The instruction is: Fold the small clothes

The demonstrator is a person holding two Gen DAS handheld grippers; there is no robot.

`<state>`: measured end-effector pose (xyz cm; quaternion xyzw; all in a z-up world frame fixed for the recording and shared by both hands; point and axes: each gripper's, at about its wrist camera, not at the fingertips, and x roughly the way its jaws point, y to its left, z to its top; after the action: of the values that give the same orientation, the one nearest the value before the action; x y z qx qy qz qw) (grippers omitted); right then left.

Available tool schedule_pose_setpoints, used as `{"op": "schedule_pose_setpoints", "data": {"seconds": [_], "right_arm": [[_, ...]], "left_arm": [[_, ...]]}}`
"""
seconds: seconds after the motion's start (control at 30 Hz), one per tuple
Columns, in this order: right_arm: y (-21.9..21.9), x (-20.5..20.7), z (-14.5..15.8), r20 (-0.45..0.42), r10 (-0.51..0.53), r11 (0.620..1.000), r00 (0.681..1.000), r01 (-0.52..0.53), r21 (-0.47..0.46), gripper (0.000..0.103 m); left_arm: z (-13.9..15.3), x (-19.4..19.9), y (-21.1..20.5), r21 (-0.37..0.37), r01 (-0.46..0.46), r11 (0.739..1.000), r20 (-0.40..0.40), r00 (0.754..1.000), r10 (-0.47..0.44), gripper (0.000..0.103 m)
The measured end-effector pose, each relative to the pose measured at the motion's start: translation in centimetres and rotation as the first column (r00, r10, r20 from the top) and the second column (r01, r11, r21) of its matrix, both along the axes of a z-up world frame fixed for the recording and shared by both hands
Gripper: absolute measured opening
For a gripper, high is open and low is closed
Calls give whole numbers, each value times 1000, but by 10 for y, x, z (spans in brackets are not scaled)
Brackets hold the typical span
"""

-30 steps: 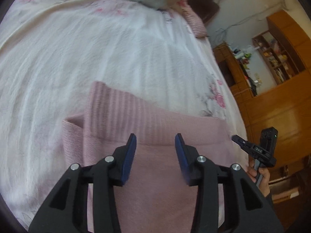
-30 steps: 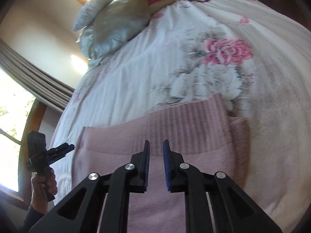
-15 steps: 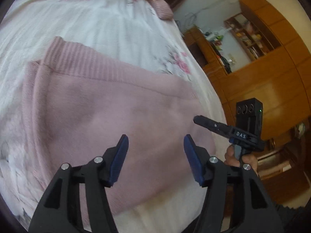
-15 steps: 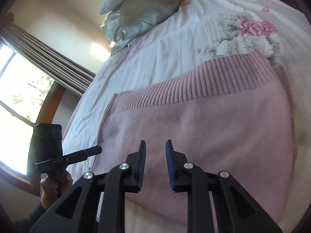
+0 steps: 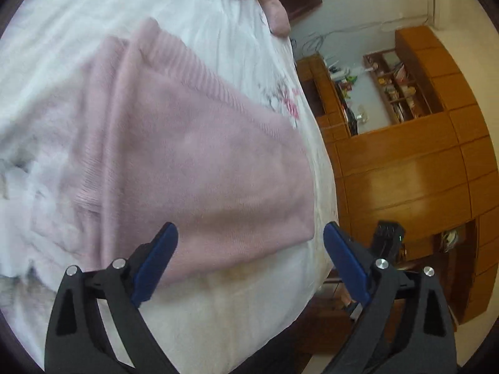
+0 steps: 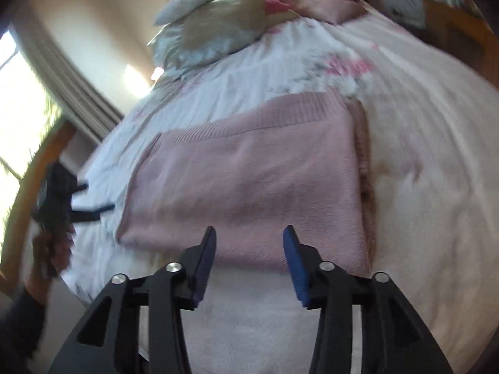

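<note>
Both your grippers have backed off the pink sweater (image 6: 249, 184) and spread, left gripper (image 5: 249, 261) wide, right gripper (image 6: 249, 258) moderately, both empty; sweater folded flat on the bed (image 6: 421, 155), just ahead of both, long axis crosswise, neither nearer.

Bed (image 6: 421, 131) with white cover and pink flower print. Pillows (image 6: 212, 37) heaped at its head. Beside the bed, tall wooden cabinets (image 5: 405, 168) with cluttered open shelves (image 5: 396, 90). On the bed's other side, bright window (image 6: 18, 99), striped curtain (image 6: 68, 84), cream wall (image 6: 103, 9) with sunlit patches.
</note>
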<state>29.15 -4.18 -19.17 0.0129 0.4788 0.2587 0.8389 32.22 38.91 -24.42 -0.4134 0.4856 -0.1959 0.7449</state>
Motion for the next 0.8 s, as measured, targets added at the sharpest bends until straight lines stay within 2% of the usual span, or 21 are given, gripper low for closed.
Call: {"op": "schedule_pose_setpoints", "data": {"seconds": [0.03,0.07,0.1,0.17,0.23,0.33,0.43,0.63,0.8], "right_arm": [[26,-21,5,49,76,994,996,-72,-87,62],[56,-40,7,94,155,973,983,-136,-184,63],[87,-62,5,142,239,937,960,-190,-292,63],[142,-106,-8,217,402,843,890,-267,-466,64],[185,-138,-26,260,509,772,820,-302,-559,65],[236,-152,-56,265,584,701,767,-314,-640,65],[273,-144,-83,252,616,651,746,-302,-696,65],[312,-121,-118,245,645,590,724,-268,-762,65],[336,-106,-131,286,645,574,709,-202,-793,65]], "left_arm": [[0,3,15,48,-21,999,-44,999,23,95],[-1,10,27,85,-29,996,-90,995,36,95],[-5,16,37,99,-22,995,-136,990,35,95],[-13,25,50,86,-4,996,-199,980,21,95],[-19,38,57,67,15,998,-218,976,0,95],[-32,58,62,9,28,1000,-240,970,-25,95],[-48,70,65,-9,31,999,-261,965,-32,95],[-80,98,67,-72,27,997,-288,956,-47,95],[-90,121,69,-84,45,995,-293,954,-68,96]]}}
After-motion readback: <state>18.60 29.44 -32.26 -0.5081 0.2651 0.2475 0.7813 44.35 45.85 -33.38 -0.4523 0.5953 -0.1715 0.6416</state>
